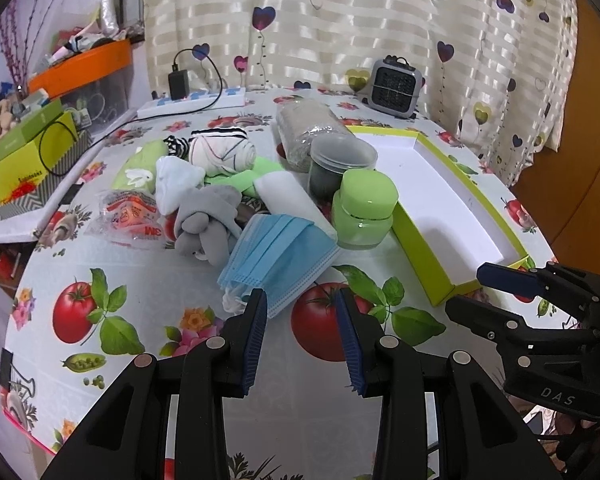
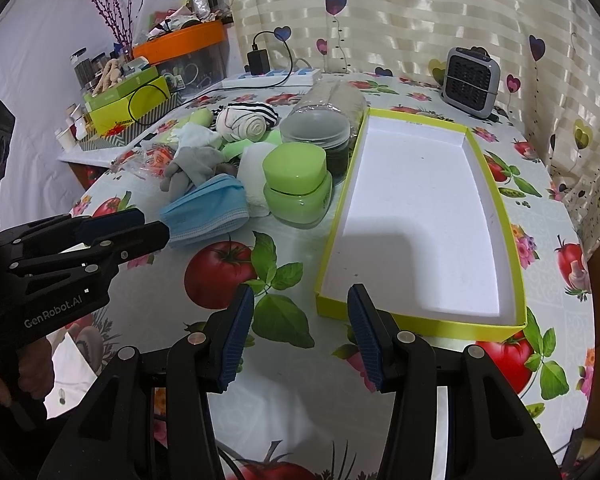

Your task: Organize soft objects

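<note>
A blue face mask (image 1: 278, 258) lies at the near edge of a pile of soft things: a grey knotted cloth (image 1: 208, 220), a rolled white sock (image 1: 222, 152), light blue cloth (image 1: 178, 184) and green cloth (image 1: 136, 168). My left gripper (image 1: 300, 300) is open, its fingertips just in front of the mask. The mask also shows in the right wrist view (image 2: 206, 210). My right gripper (image 2: 300, 296) is open and empty, at the near edge of the empty yellow-rimmed white box (image 2: 420, 216). The left gripper (image 2: 148, 226) shows at the left there.
A green jar (image 1: 364, 212), a dark lidded tub (image 1: 340, 164) and a lying clear bottle (image 1: 308, 128) stand between pile and box. A packet of earplugs (image 1: 130, 216) lies left. A small heater (image 1: 396, 88), power strip (image 1: 192, 102) and boxes (image 1: 28, 152) sit at the back.
</note>
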`<state>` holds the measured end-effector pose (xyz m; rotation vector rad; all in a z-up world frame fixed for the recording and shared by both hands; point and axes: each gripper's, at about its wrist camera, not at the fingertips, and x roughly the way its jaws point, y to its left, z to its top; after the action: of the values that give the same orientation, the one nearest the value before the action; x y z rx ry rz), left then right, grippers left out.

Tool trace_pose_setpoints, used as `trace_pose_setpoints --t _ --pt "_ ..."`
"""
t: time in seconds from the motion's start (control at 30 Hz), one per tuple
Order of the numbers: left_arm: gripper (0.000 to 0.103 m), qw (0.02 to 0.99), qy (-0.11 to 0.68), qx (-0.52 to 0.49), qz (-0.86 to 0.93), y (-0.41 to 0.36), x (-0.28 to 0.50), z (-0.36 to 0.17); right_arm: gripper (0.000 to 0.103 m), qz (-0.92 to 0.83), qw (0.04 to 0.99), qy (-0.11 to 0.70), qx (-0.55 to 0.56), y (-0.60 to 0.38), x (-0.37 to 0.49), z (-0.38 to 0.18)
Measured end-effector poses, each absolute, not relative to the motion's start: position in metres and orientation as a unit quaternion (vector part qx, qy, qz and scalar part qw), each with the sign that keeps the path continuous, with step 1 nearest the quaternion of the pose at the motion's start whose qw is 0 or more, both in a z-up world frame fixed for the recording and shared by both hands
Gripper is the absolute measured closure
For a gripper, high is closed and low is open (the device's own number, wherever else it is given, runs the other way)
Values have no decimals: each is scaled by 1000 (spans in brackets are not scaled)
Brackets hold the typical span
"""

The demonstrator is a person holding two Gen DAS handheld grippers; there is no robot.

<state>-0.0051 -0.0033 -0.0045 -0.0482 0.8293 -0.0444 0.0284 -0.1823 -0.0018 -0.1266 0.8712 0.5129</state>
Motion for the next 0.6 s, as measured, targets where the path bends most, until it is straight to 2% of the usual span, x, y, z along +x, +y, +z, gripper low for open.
trace_pose_setpoints --t 0.6 --pt "69 914 404 -22 -21 -4 -5 -5 53 245 873 418 -62 -175 26 0"
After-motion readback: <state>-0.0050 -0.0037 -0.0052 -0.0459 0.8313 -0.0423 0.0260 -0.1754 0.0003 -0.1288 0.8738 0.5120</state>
